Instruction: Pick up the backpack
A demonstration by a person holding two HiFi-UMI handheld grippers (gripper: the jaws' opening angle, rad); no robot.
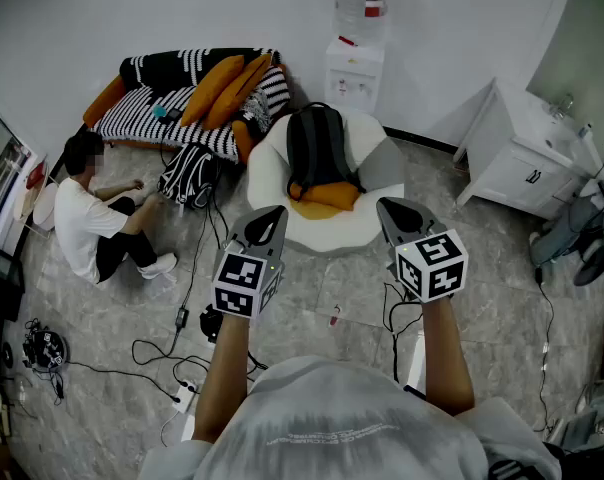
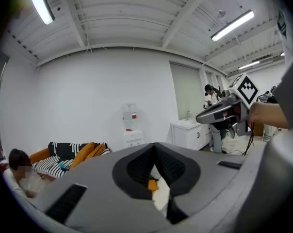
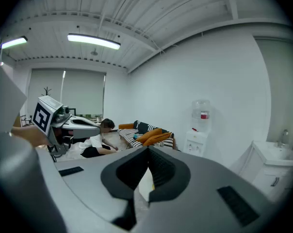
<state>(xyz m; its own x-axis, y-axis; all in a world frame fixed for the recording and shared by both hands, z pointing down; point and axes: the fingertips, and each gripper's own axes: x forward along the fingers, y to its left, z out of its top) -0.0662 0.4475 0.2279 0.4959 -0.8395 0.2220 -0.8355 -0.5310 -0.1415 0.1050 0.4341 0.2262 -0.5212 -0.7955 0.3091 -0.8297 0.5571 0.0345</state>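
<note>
Head view: black backpack (image 1: 316, 148) stands upright on white round chair (image 1: 367, 223), leaning on its backrest, long axis running toward the far wall, top end farthest. Left tongs (image 1: 268, 218) and right tongs (image 1: 394, 213) are both closed, holding nothing, well apart from the backpack. Open floor (image 1: 482, 268) right of chair; striped bag (image 1: 189, 175) and cables (image 1: 197, 268) at its left.

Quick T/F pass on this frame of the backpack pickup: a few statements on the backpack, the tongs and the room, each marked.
1. The black backpack rests on the white round chair. True.
2. The left tongs grip the backpack. False: they are shut on nothing and held apart from it.
3. The right tongs stand open. False: they are shut and empty.
4. A person sits on the floor beside the striped sofa. True.
</note>
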